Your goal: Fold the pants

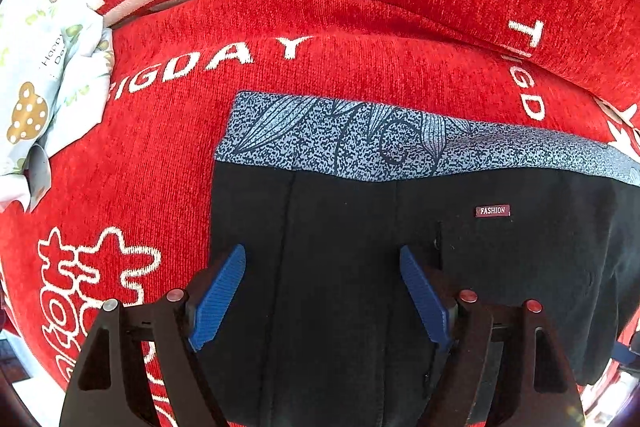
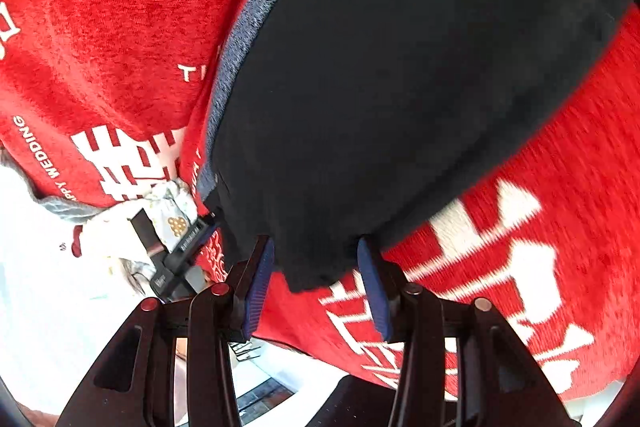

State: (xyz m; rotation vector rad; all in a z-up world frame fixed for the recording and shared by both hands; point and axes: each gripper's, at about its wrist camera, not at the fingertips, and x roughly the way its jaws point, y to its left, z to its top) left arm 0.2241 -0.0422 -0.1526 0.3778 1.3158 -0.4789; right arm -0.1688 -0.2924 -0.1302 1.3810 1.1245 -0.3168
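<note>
Black pants (image 1: 360, 267) with a grey-blue patterned waistband (image 1: 360, 135) and a small "FASHION" label (image 1: 493, 211) lie folded on a red cushioned sofa seat (image 1: 160, 147). My left gripper (image 1: 322, 259) is open, its blue pads (image 1: 218, 299) spread just above the black cloth, holding nothing. In the right wrist view the pants (image 2: 400, 87) fill the middle. My right gripper (image 2: 316, 255) is open at the near corner of the black cloth, which lies between the pads without being pinched.
The red sofa cover carries white lettering (image 1: 224, 63). A crumpled pale printed cloth (image 1: 44, 99) lies at the left of the seat. The other gripper's body (image 2: 176, 251) shows left of the pants. The seat's front edge (image 2: 320, 359) and the floor lie below.
</note>
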